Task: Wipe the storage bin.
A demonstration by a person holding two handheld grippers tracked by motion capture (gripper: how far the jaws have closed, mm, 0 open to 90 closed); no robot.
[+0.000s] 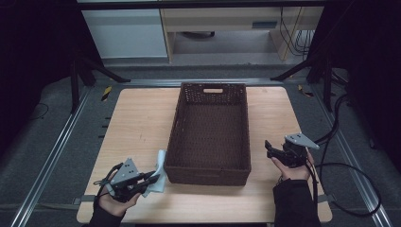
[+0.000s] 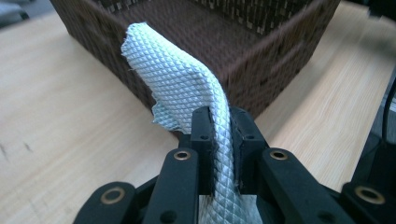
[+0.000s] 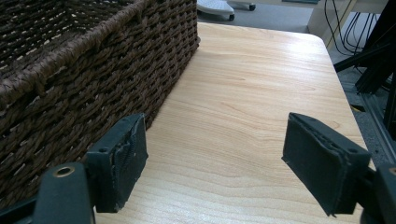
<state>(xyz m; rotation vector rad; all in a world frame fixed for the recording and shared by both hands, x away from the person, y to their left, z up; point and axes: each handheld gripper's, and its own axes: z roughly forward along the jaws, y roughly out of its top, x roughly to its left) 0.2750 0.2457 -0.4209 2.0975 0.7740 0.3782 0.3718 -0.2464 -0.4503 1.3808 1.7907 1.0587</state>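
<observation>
A dark brown woven basket (image 1: 176,137) stands in the middle of the light wooden table, and nothing shows inside it. My left gripper (image 1: 152,177) is near the table's front left, shut on a pale diamond-textured cloth (image 1: 160,176). In the left gripper view the cloth (image 2: 180,81) rises from between the jaws and leans against the basket's near corner (image 2: 261,74). My right gripper (image 1: 267,147) is to the right of the basket, open, with only bare table between its pads (image 3: 322,163). The basket's wall (image 3: 84,88) is just beside its left jaw.
The basket has a handle cut-out (image 1: 213,90) in its far wall. Cables (image 1: 347,165) trail off the table's right side from the right gripper. Metal rails (image 1: 52,156) and dark stands flank the table. Bare tabletop (image 1: 137,118) lies to the left of the basket.
</observation>
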